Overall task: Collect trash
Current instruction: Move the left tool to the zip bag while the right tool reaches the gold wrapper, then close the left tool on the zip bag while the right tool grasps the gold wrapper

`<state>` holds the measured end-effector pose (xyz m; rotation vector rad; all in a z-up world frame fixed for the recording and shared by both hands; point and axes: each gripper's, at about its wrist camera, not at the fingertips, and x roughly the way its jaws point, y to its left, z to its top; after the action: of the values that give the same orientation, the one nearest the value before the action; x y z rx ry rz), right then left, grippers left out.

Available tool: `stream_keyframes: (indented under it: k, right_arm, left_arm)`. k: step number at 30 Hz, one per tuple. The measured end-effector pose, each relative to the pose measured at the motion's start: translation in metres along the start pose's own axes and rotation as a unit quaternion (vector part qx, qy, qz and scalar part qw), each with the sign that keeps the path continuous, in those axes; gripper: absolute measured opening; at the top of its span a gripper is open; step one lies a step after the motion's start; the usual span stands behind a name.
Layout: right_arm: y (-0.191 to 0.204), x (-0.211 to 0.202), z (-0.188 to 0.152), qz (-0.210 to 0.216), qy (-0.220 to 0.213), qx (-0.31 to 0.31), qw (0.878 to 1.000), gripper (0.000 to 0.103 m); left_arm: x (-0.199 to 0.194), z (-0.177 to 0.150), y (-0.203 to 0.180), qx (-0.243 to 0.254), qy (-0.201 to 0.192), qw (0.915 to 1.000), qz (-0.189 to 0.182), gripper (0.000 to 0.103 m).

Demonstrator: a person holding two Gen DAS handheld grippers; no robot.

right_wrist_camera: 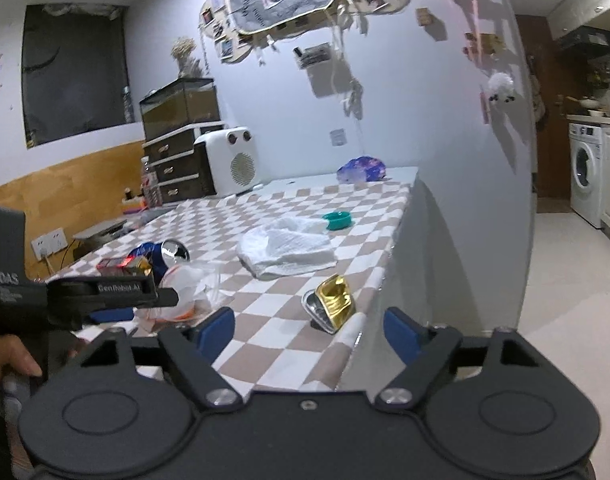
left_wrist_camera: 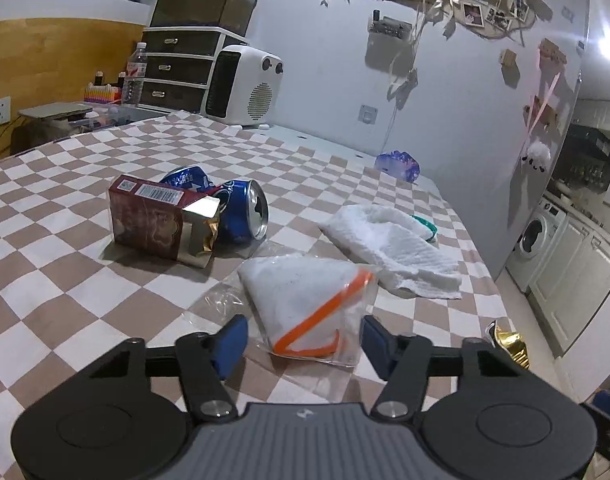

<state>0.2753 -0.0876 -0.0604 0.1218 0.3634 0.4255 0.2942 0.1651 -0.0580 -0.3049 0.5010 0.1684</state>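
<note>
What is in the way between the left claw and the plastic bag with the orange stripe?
Nothing visible. The left claw is open, and the plastic bag already lies between its blue fingers on the checkered cloth.

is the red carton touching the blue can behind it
Touching. In the left wrist view the red carton's torn foil end rests against the blue can, with no tablecloth visible between them.

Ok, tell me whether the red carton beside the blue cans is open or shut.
Open. The red carton lies on its side, its end flaps splayed and gold foil lining sticking out toward the blue can.
</note>
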Motion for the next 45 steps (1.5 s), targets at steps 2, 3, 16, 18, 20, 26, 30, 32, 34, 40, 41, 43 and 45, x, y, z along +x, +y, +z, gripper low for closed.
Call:
stream_keyframes:
  k: [2,3,16,18,20,26,30,32,34,40,41,43,45]
  right_arm:
    - [0.0,0.006,-0.001,0.002,0.0,-0.008,1.0,0.079]
    - [0.0,0.01,-0.001,0.003,-0.001,-0.012,1.0,0.078]
    - [-0.007,0.073,0.018,-0.004,0.018,-0.068,0.998,0.059]
    - [-0.011,0.083,0.021,0.0,0.028,-0.064,0.998,0.057]
    - [-0.014,0.091,0.022,0.002,0.04,-0.059,0.997,0.054]
    - [-0.013,0.106,0.012,0.014,0.085,-0.059,0.994,0.029]
    - [-0.005,0.096,0.006,0.014,0.081,-0.07,0.994,0.022]
    - [-0.003,0.089,0.004,0.02,0.08,-0.061,0.995,0.022]
    - [-0.002,0.082,0.002,0.026,0.08,-0.052,0.995,0.022]
    - [0.004,0.062,-0.006,0.052,0.081,-0.027,0.995,0.022]
    - [0.006,0.059,-0.008,0.058,0.081,-0.025,0.995,0.022]
    - [0.01,0.053,-0.01,0.069,0.083,-0.022,0.994,0.022]
    - [0.015,0.048,-0.013,0.084,0.09,-0.019,0.992,0.022]
  left_arm:
    - [0.001,0.0,0.001,-0.004,0.002,1.0,0.0,0.052]
    - [0.001,-0.001,0.002,-0.007,0.005,1.0,-0.001,0.051]
    - [0.007,-0.003,0.012,-0.043,0.028,0.9986,-0.01,0.007]
    - [0.006,-0.003,0.011,-0.042,0.027,0.9987,-0.012,0.005]
    - [0.006,-0.003,0.011,-0.041,0.024,0.9988,-0.013,0.004]
    - [0.005,-0.002,0.012,-0.043,0.018,0.9989,-0.003,0.006]
    - [0.002,-0.002,0.013,-0.044,0.006,0.999,0.008,0.016]
    - [0.0,-0.002,0.013,-0.042,-0.004,0.999,0.016,0.025]
    - [-0.002,-0.001,0.012,-0.037,-0.017,0.9989,0.023,0.03]
    - [0.0,0.0,0.005,-0.009,-0.031,0.9992,0.024,0.034]
    - [0.002,0.001,0.006,-0.009,-0.027,0.9993,0.025,0.034]
    - [0.008,0.003,0.009,-0.019,-0.015,0.9994,0.023,0.034]
    - [0.015,0.004,0.015,-0.037,-0.002,0.9991,0.02,0.032]
